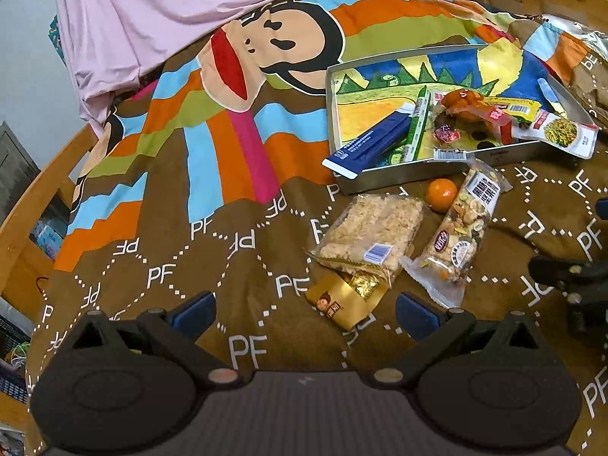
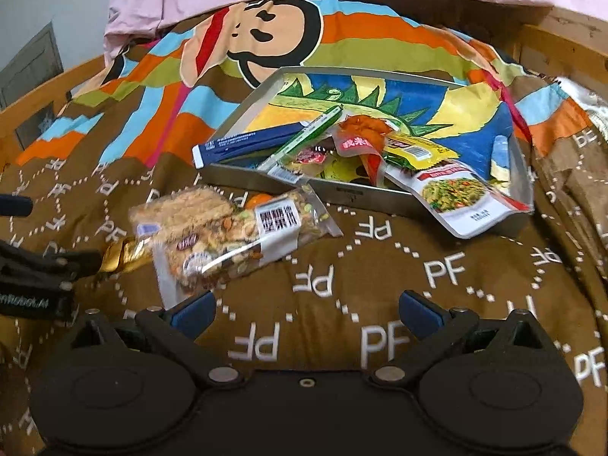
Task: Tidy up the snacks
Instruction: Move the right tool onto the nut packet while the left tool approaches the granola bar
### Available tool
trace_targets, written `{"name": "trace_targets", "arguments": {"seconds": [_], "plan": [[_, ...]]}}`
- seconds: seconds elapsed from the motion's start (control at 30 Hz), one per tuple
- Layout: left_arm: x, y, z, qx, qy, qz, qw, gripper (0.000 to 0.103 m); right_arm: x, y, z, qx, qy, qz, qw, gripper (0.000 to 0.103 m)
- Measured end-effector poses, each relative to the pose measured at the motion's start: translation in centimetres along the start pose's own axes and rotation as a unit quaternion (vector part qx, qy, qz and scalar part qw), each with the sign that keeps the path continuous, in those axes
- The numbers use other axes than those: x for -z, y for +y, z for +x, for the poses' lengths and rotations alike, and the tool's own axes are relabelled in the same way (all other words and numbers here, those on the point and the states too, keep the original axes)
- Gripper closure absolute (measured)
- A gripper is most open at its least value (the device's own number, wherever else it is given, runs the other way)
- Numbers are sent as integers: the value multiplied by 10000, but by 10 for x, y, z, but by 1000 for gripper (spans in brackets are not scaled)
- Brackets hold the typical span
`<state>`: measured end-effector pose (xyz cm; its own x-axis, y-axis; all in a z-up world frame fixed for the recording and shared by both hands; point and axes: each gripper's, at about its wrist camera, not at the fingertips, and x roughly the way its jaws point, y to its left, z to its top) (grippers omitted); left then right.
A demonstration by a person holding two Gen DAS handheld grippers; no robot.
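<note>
Snacks: four lie loose at five o'clock of the tin (image 1: 399,180); both grippers (image 1: 306,313) (image 2: 306,313) gape empty; you could snag the quilt (image 1: 212,266), or roll the orange (image 1: 440,194).

Your two pictures are bright enough, and the light is soft and even, so no strong shadows fall on the bed cover (image 1: 235,250). Only small dark patches sit under the snack packs. A silver foil bag (image 1: 587,40) at the far right shines with white glare. The metal tray (image 2: 364,197) looks dull, with no hard shine. Both views bend like a fish bowl: the wooden bed frame (image 1: 22,209) curves, and the corners go black. In your right view the nut bar pack (image 2: 243,235) looks a little smeared and soft. Your left view is sharper.
</note>
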<state>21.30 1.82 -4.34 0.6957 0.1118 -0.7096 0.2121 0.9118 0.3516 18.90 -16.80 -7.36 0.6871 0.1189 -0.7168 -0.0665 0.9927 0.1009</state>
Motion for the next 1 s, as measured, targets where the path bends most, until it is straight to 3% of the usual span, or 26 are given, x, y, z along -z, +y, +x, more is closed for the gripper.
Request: {"name": "trace_targets", "arguments": {"seconds": [0.27, 0.53, 0.67, 0.73, 0.9, 1.0], "plan": [[-11, 23, 19, -316, -71, -7, 9995, 0, -24, -1, 34, -473, 49, 819, 9955, 1], [-15, 61, 45, -257, 79, -995, 9947, 0, -35, 11, 66, -653, 248, 1375, 9880, 1], [-13, 66, 48, -168, 38, -1161, 9931, 0, -30, 14, 78, -598, 309, 1351, 9885, 1], [-12, 65, 47, -133, 11, -1171, 9930, 0, -26, 12, 75, -662, 170, 1304, 9891, 3], [-13, 62, 42, -107, -51, -1145, 9933, 0, -22, 14, 66, -797, 11, 1182, 9898, 27], [-12, 61, 40, -46, -68, -1199, 9928, 0, -21, 13, 62, -950, 63, 1255, 9875, 36]]}}
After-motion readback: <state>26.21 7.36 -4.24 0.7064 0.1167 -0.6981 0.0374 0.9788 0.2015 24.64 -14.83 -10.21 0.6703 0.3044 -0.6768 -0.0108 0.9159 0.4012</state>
